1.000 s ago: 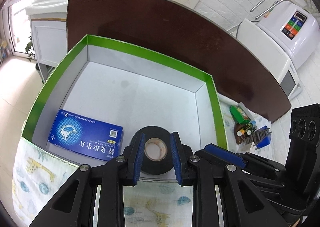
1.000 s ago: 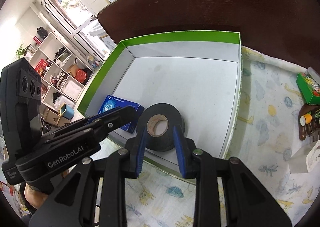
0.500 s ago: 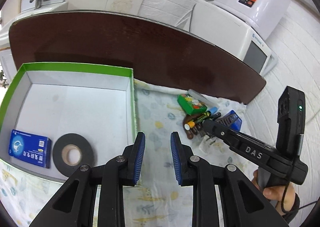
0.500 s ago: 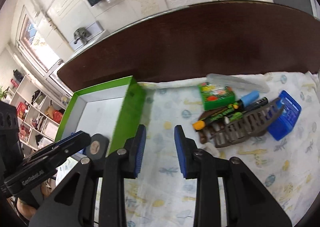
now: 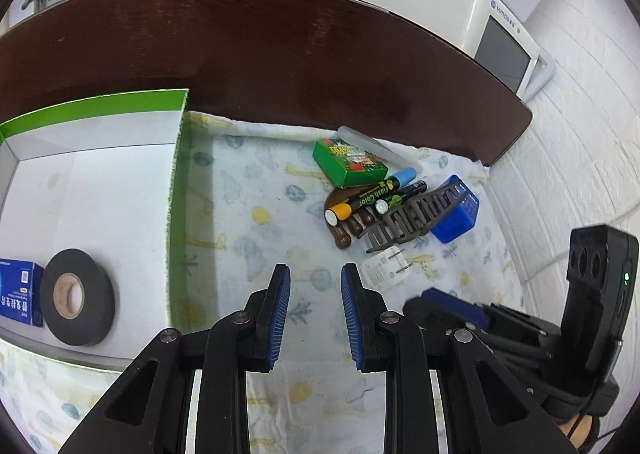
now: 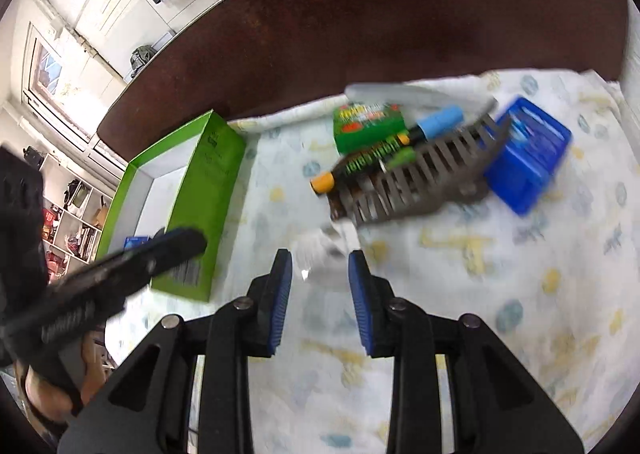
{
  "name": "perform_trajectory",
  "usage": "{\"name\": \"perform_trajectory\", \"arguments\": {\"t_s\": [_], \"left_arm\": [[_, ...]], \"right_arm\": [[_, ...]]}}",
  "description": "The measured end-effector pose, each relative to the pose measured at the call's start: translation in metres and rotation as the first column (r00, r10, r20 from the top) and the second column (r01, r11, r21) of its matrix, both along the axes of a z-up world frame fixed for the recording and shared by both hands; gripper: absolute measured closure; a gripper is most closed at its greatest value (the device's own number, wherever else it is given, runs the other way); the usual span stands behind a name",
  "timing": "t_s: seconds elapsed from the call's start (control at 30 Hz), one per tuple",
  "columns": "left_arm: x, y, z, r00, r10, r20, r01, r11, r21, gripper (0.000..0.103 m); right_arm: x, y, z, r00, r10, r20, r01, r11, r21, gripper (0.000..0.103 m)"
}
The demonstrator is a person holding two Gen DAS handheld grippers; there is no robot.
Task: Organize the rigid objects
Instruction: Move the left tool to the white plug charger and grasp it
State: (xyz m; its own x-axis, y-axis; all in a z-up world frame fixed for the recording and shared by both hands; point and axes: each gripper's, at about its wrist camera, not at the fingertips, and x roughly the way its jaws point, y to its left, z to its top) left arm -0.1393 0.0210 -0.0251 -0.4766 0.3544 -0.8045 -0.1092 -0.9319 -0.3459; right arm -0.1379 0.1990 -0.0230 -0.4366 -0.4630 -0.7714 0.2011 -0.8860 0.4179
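Observation:
A green-walled box (image 5: 176,181) holds a black tape roll (image 5: 78,297) and a blue carton (image 5: 16,292); the box also shows in the right wrist view (image 6: 200,189). A pile lies on the patterned cloth: green packet (image 5: 349,162), markers (image 5: 366,199), grey comb-like rack (image 5: 416,213), blue box (image 5: 456,219), white plug (image 5: 386,273). My left gripper (image 5: 315,282) is open and empty over the cloth. My right gripper (image 6: 320,266) is open and empty, just short of the white plug (image 6: 324,244), near the rack (image 6: 420,177).
The dark brown table (image 5: 280,53) runs behind the cloth. A white appliance (image 5: 460,1) stands at the back right. A clear flat tube (image 5: 376,145) lies behind the green packet. The right gripper's body (image 5: 560,334) shows at the left view's lower right.
Both grippers have swung right, away from the tape roll in the box and toward the pile. The right gripper has come closer to the white plug and rack.

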Motion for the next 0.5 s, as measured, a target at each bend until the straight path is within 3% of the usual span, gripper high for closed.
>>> {"name": "perform_trajectory", "arguments": {"t_s": [0.17, 0.5], "left_arm": [[-0.006, 0.024, -0.012, 0.999, -0.022, 0.033, 0.022, 1.000, 0.009, 0.078], [-0.034, 0.044, -0.023, 0.998, 0.033, 0.048, -0.033, 0.999, -0.004, 0.078]], "right_arm": [[0.029, 0.025, -0.016, 0.999, -0.001, 0.054, 0.002, 1.000, -0.016, 0.073], [0.032, 0.053, -0.009, 0.996, -0.087, 0.015, 0.087, 0.995, -0.045, 0.066]]}}
